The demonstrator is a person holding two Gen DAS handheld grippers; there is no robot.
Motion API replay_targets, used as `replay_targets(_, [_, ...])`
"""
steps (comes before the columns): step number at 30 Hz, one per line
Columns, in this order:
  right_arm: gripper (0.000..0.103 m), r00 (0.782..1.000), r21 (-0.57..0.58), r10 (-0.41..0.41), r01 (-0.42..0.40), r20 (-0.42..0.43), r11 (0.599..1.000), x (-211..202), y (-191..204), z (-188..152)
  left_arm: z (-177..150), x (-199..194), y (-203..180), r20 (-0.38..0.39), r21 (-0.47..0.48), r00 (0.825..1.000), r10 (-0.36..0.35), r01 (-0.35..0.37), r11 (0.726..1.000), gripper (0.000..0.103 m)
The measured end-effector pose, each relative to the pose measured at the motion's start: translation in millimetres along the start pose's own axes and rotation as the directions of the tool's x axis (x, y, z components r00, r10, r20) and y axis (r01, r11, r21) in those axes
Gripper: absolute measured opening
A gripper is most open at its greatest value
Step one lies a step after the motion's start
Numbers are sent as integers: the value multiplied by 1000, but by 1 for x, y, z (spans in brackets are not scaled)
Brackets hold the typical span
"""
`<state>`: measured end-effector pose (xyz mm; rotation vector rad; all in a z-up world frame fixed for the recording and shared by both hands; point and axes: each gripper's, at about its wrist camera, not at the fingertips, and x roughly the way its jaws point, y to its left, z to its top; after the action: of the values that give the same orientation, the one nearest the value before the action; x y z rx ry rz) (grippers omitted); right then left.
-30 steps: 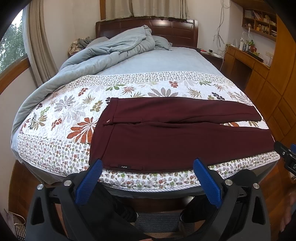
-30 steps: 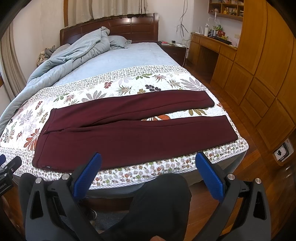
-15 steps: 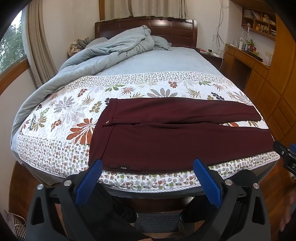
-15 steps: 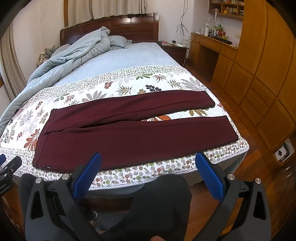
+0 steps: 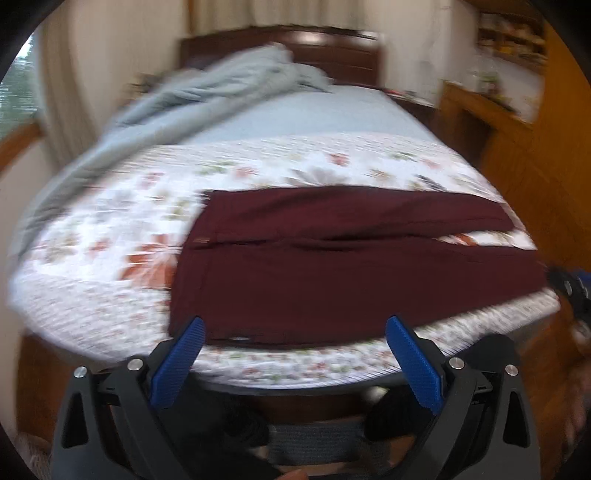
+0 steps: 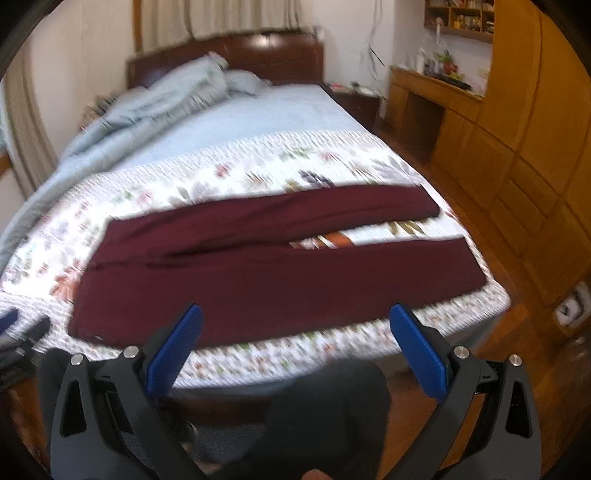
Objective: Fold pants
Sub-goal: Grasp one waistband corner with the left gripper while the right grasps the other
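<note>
Motion blur smears the white floral quilt (image 5: pixel 110 295) in both views, so its leaf print cannot be made out. The small label on the maroon pants' (image 5: pixel 332 266) waistband is unreadable. Items on the wooden wall shelf (image 6: pixel 458 18) are too small to identify.

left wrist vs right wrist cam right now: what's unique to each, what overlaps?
Left wrist only: the window at the left edge, and the waistband label end of the pants seen close behind the left tongs.

Right wrist only: the wooden wall cabinets, the wall outlet, and the person's dark-clothed knee below the right tongs.

Both: maroon pants flat and unfolded on the floral quilt, bunched blue duvet, dark headboard. Both tongs open, holding nothing.
</note>
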<state>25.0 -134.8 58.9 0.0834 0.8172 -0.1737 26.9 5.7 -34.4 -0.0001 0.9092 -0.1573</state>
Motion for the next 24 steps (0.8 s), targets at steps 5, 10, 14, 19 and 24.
replay_targets(5, [101,999,-96,29,-30,-14,995,38,-2,2,2,54,39,-152,37,971,-184,192,981,99])
replay_targets(10, [101,988,-95,122,-131,-95,987,78,-6,8,37,104,105,-208,82,967,-150,170,982,99])
replay_targets(14, [101,979,-102,151,-166,-141,981,108,0,9,82,157,182,-244,-126,919,-309,285,950,99])
replay_targets(19, [101,967,-118,162,-187,-197,975,139,13,7,154,238,259,-221,-197,927,-303,262,945,99])
replay_targets(24, [101,954,-122,160,-195,-253,973,166,27,6,193,313,287,-242,-214,882,-403,357,909,99])
